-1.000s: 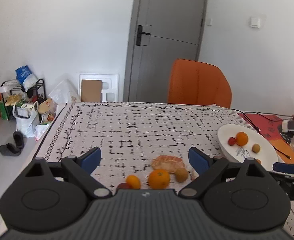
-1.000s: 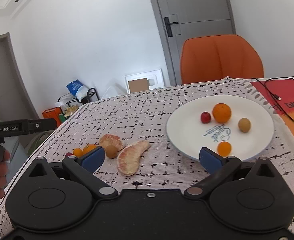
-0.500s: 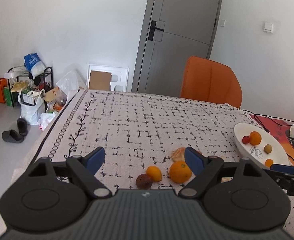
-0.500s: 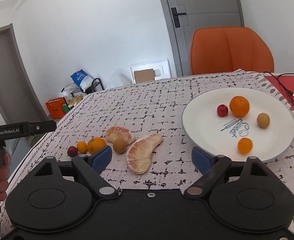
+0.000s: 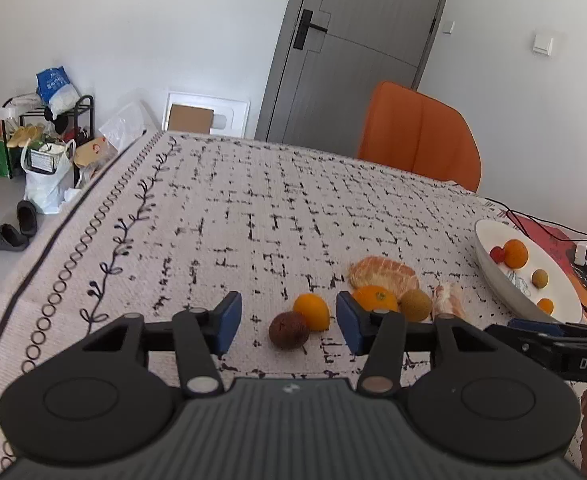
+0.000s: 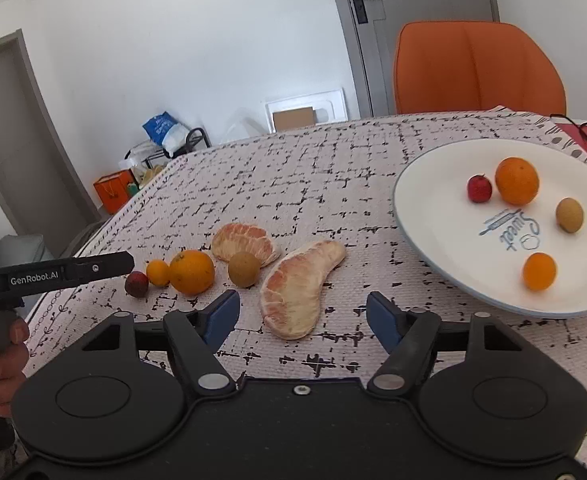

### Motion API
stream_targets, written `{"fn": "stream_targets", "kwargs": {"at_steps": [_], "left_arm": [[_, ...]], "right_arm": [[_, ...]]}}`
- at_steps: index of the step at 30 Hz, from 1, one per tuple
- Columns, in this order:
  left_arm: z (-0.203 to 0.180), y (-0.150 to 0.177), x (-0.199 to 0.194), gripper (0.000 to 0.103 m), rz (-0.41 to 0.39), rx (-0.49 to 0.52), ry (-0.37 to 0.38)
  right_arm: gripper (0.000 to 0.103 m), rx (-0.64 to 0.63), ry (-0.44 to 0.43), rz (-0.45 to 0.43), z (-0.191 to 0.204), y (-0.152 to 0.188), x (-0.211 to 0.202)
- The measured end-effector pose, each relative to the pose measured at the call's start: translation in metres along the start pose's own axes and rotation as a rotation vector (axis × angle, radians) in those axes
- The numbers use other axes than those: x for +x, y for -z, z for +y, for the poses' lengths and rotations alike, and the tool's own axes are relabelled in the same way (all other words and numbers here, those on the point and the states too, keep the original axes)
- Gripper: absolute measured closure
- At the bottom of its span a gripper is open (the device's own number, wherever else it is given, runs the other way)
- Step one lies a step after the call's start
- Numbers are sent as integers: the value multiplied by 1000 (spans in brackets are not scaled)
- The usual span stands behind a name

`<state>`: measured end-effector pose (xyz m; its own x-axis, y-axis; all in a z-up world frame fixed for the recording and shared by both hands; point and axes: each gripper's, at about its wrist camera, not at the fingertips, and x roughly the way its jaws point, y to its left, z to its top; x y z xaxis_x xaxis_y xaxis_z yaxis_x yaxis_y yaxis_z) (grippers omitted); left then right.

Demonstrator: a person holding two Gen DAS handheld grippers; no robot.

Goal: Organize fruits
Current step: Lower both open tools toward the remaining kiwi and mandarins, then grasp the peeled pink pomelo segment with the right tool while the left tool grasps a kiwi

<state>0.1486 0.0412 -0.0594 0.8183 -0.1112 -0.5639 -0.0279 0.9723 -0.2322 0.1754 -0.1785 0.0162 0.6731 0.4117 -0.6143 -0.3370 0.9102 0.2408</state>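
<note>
Reaching step: my left hand-held gripper (image 5: 288, 320) wide open, empty, framing dark red fruit (image 5: 288, 330) on bench (image 5: 253, 208). Right hand-held gripper (image 6: 302, 316) open, empty, near pomelo wedge (image 6: 299, 286). Next: lower, close, carry to plate (image 6: 421, 216).

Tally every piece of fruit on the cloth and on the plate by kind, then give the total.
Oranges: 2, one on the cloth, one on the white plate.
Small orange citrus: 2.
Small red fruits: 2.
Small brown round fruits: 2.
Peeled citrus pieces: 2.
Total: 10
</note>
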Motion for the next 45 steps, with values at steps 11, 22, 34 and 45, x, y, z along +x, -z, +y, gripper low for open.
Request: {"fn": "stream_targets", "kwargs": {"at_steps": [11, 22, 34, 45], "left_arm": [[4, 10, 19, 66, 23, 6, 6], [10, 8, 11, 80, 20, -7, 7], [9, 3, -3, 80, -5, -11, 11], [-18, -5, -14, 80, -34, 33, 34]], "right_arm": [[38, -7, -2, 30, 6, 0, 21], [38, -34, 20, 26, 14, -2, 31], [65, -63, 17, 22, 21, -1, 32], [65, -31, -4, -62, 10, -3, -5]]}}
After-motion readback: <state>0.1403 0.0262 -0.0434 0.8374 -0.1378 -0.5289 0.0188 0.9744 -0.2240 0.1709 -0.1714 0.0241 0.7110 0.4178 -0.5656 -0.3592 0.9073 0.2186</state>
